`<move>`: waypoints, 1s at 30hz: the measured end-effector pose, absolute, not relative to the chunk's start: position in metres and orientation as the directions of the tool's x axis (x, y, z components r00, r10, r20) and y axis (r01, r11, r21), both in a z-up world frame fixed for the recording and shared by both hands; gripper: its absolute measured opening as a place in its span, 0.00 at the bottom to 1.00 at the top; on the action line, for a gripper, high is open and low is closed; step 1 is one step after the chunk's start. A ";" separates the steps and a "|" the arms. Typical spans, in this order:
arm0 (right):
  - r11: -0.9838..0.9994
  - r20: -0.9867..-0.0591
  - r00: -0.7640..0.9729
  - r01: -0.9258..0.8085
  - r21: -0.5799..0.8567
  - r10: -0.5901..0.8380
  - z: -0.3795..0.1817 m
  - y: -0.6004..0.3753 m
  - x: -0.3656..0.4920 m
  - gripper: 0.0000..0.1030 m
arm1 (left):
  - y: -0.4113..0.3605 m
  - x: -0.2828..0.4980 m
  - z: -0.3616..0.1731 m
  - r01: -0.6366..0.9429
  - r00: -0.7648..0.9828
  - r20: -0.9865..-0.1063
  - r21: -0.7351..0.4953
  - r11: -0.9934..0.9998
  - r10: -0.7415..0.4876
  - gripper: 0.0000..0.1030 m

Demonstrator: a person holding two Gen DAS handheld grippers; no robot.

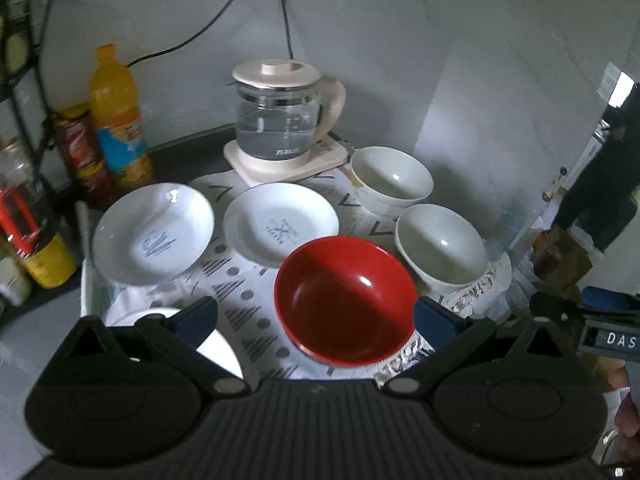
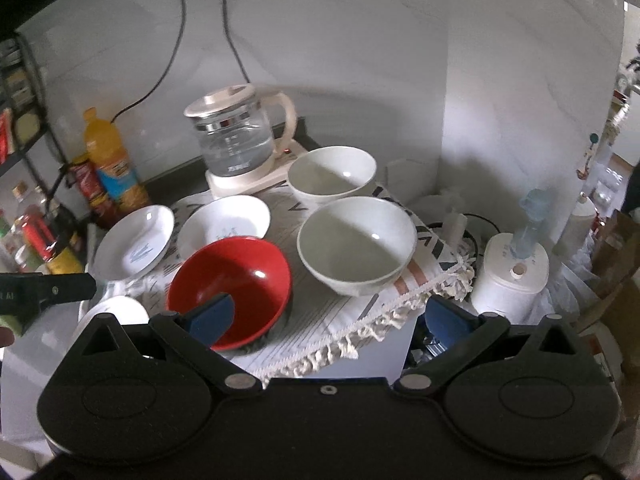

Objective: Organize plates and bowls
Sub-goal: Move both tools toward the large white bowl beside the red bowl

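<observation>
A red bowl sits on a patterned cloth. Two white bowls stand to its right, one near and one far. Two white plates with blue marks lie to the left. A third white plate lies at the front left, partly hidden. My left gripper is open, above and before the red bowl. My right gripper is open, above the cloth's fringed edge; its left finger overlaps the red bowl.
A glass kettle on a cream base stands at the back. An orange drink bottle and jars stand at the left. A white appliance stands beyond the cloth's right edge. Walls close the back and right.
</observation>
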State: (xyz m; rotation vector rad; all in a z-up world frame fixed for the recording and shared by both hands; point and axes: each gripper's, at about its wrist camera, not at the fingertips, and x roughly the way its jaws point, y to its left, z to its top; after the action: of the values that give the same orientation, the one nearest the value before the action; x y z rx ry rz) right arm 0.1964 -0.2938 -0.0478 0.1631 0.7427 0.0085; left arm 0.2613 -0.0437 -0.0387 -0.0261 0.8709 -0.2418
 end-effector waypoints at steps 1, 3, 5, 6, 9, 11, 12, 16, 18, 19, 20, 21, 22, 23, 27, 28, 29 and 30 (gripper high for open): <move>0.987 -0.674 0.736 0.062 0.151 0.057 -0.049 -0.293 0.201 1.00 | -0.045 0.267 -0.040 0.212 0.614 -0.756 -0.122 0.970 -0.229 1.00; 0.985 -0.681 0.731 0.086 0.150 0.040 -0.050 -0.291 0.209 1.00 | -0.046 0.278 -0.043 0.238 0.604 -0.758 -0.126 0.963 -0.248 1.00; 0.983 -0.686 0.727 0.108 0.150 0.025 -0.052 -0.289 0.216 1.00 | -0.048 0.289 -0.046 0.267 0.590 -0.762 -0.127 0.955 -0.266 1.00; 0.982 -0.689 0.724 0.117 0.148 0.017 -0.053 -0.287 0.220 1.00 | -0.049 0.294 -0.046 0.280 0.584 -0.764 -0.128 0.951 -0.275 1.00; 0.981 -0.695 0.719 0.135 0.140 0.000 -0.055 -0.284 0.227 1.00 | -0.053 0.306 -0.048 0.328 0.567 -0.765 -0.130 0.936 -0.305 1.00; 0.977 -0.700 0.714 0.162 0.141 -0.017 -0.057 -0.283 0.232 1.00 | -0.056 0.313 -0.050 0.357 0.556 -0.767 -0.127 0.925 -0.320 1.00; 0.974 -0.702 0.712 0.174 0.143 -0.024 -0.058 -0.283 0.233 1.00 | -0.058 0.317 -0.051 0.367 0.551 -0.768 -0.127 0.922 -0.325 1.00; 0.961 -0.712 0.700 0.232 0.150 -0.058 -0.062 -0.286 0.238 1.00 | -0.065 0.330 -0.055 0.402 0.525 -0.769 -0.153 0.903 -0.364 1.00; 0.955 -0.718 0.692 0.259 0.147 -0.077 -0.065 -0.288 0.238 1.00 | -0.071 0.334 -0.058 0.417 0.513 -0.775 -0.153 0.896 -0.370 1.00; 0.953 -0.720 0.689 0.265 0.145 -0.082 -0.066 -0.290 0.239 1.00 | -0.074 0.337 -0.061 0.420 0.504 -0.780 -0.154 0.894 -0.371 1.00; 0.952 -0.722 0.687 0.270 0.142 -0.086 -0.068 -0.291 0.238 1.00 | -0.076 0.339 -0.063 0.422 0.496 -0.783 -0.160 0.893 -0.375 1.00; 0.951 -0.722 0.686 0.275 0.142 -0.090 -0.069 -0.293 0.238 1.00 | -0.078 0.342 -0.066 0.421 0.488 -0.787 -0.168 0.892 -0.378 1.00; 0.949 -0.722 0.685 0.282 0.144 -0.094 -0.071 -0.294 0.238 1.00 | -0.079 0.344 -0.069 0.419 0.482 -0.789 -0.175 0.891 -0.381 1.00; 0.946 -0.724 0.683 0.289 0.143 -0.099 -0.072 -0.296 0.239 1.00 | -0.082 0.347 -0.072 0.417 0.476 -0.791 -0.180 0.891 -0.383 1.00; 0.946 -0.701 0.698 0.305 0.109 -0.144 -0.075 -0.302 0.242 1.00 | -0.093 0.360 -0.081 0.416 0.464 -0.801 -0.181 0.891 -0.379 1.00; 0.945 -0.703 0.698 0.306 0.116 -0.140 -0.077 -0.306 0.245 1.00 | -0.095 0.363 -0.083 0.415 0.461 -0.801 -0.185 0.891 -0.381 0.99; 0.943 -0.705 0.697 0.307 0.130 -0.130 -0.079 -0.310 0.247 1.00 | -0.098 0.368 -0.085 0.414 0.460 -0.801 -0.189 0.890 -0.384 0.99; 0.939 -0.706 0.699 0.310 0.151 -0.117 -0.082 -0.316 0.249 1.00 | -0.102 0.372 -0.087 0.412 0.459 -0.800 -0.193 0.890 -0.386 0.99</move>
State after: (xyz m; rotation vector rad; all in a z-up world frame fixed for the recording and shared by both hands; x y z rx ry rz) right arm 0.2495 -0.3160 -0.0817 0.2684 0.7627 -0.2409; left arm 0.3716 -0.1018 -0.0870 0.0300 0.9772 -0.4916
